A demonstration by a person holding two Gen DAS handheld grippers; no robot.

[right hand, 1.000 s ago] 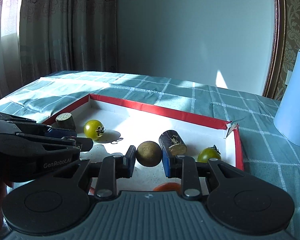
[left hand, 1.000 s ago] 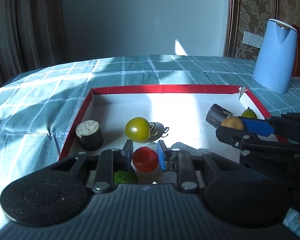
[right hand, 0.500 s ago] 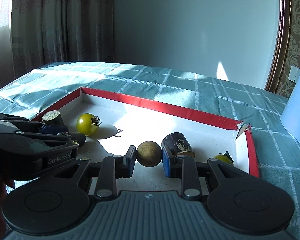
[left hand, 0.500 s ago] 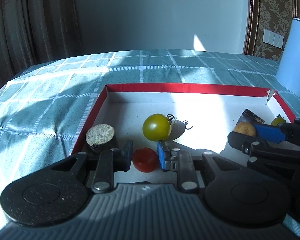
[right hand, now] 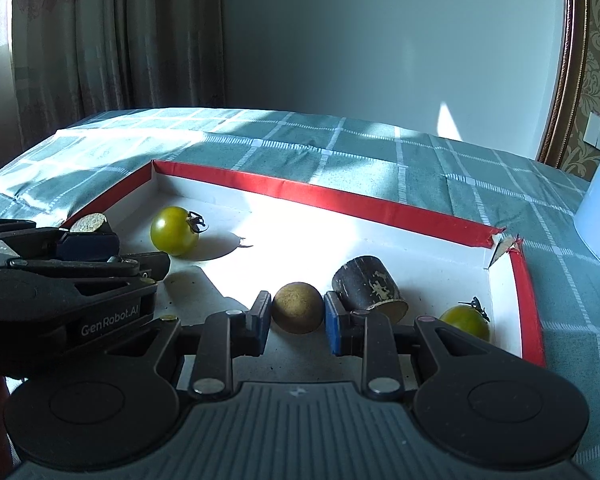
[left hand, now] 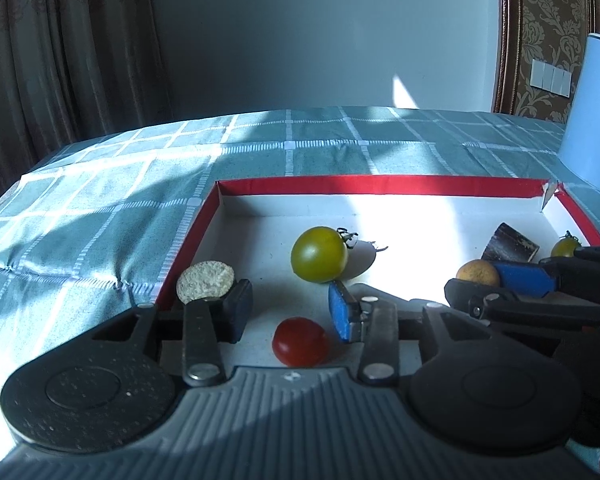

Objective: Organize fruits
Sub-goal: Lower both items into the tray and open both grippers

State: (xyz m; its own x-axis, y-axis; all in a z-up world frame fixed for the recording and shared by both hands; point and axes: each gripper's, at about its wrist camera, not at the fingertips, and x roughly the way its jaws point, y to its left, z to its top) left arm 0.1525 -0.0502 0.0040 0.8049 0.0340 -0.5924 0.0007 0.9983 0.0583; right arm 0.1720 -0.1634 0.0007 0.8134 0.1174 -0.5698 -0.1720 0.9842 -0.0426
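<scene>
A red-rimmed white tray [left hand: 380, 185] [right hand: 300, 192] lies on the checked cloth. In the left wrist view my left gripper [left hand: 290, 306] is open; a red tomato [left hand: 300, 342] lies on the tray floor just below and between its fingers, free. A large green tomato [left hand: 319, 254] [right hand: 174, 230] sits beyond it. My right gripper [right hand: 296, 316] is shut on a round brown fruit [right hand: 297, 307] [left hand: 477, 273]. A small green tomato [right hand: 466, 321] [left hand: 565, 247] rests near the right rim.
A dark stem piece with a pale cut end [left hand: 206, 280] [right hand: 89, 224] stands by the tray's left wall. Another dark cylinder piece [right hand: 366, 284] [left hand: 510, 242] lies right of the brown fruit. A blue kettle [left hand: 594, 116] stands beyond the tray's right corner.
My left gripper opened and let go of the red tomato, which now lies on the tray floor. Both grippers shifted left across the tray. The right gripper kept its grip on the brown fruit.
</scene>
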